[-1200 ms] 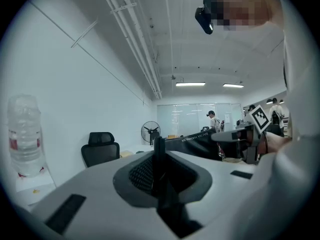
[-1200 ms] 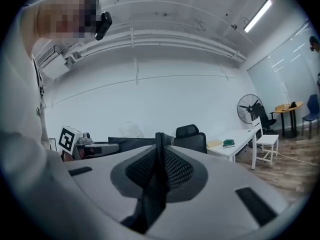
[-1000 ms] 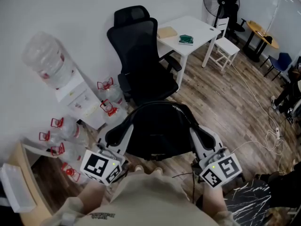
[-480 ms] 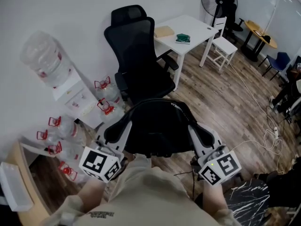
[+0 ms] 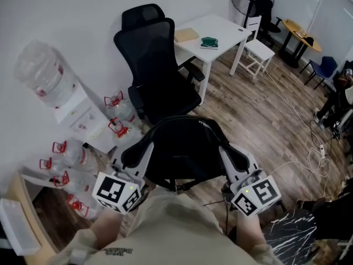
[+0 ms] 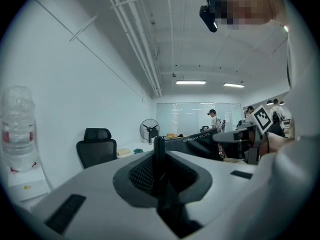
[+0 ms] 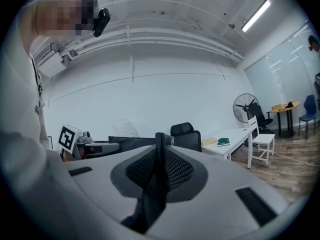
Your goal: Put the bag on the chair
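black bag (image 5: 182, 153) hung between us and the chair (image 5: 160, 87), not yet over its seat. we judged it best to carry it level over the seat and lower before letting go. left gripper (image 5: 142, 152) and right gripper (image 5: 227, 153) pointed forward, about level, each pinched narrow on a strap (image 6: 159, 151) of the bag

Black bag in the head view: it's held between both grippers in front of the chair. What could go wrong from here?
1. The left gripper and right gripper each pinch only a thin edge of the black bag between their fingers, so it may slip out.
2. The black mesh office chair has armrests beside its seat, and the wide bag could snag on one.
3. Clear water jugs with red handles stand beside the chair, where the bag could knock them.
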### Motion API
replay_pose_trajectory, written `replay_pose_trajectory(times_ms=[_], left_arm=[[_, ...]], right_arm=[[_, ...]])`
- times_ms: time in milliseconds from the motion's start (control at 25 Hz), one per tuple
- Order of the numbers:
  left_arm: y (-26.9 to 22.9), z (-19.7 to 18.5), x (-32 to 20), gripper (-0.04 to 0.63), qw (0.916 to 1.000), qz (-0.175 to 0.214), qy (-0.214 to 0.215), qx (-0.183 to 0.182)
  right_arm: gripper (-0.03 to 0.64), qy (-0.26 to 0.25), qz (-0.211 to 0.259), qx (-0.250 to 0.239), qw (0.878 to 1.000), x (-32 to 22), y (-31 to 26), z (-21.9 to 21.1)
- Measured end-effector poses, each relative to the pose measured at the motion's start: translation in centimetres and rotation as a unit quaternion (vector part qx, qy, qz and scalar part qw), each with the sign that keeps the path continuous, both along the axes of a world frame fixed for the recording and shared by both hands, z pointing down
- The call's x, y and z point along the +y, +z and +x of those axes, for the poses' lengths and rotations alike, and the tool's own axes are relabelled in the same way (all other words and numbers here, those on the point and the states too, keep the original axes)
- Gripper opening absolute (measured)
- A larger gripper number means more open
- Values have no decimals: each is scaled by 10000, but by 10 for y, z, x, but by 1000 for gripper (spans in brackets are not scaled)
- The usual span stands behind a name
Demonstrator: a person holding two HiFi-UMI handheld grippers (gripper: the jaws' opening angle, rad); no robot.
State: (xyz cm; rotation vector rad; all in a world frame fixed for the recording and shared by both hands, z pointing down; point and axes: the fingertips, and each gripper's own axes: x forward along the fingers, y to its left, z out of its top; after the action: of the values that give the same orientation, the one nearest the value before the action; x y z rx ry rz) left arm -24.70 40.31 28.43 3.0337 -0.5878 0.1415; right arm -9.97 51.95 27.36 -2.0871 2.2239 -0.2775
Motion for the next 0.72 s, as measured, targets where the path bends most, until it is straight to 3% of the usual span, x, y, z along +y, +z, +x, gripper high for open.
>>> replay_pose_trajectory(times_ms=[280, 720], left_arm=[[2, 20, -32, 66, 10000, 39, 86, -11], [10, 54, -123, 66, 9998, -132, 125, -31]], right_arm=[[58, 100, -55, 161, 9998, -30, 3, 19], [58, 131, -258, 188, 9994, -123, 7, 54]])
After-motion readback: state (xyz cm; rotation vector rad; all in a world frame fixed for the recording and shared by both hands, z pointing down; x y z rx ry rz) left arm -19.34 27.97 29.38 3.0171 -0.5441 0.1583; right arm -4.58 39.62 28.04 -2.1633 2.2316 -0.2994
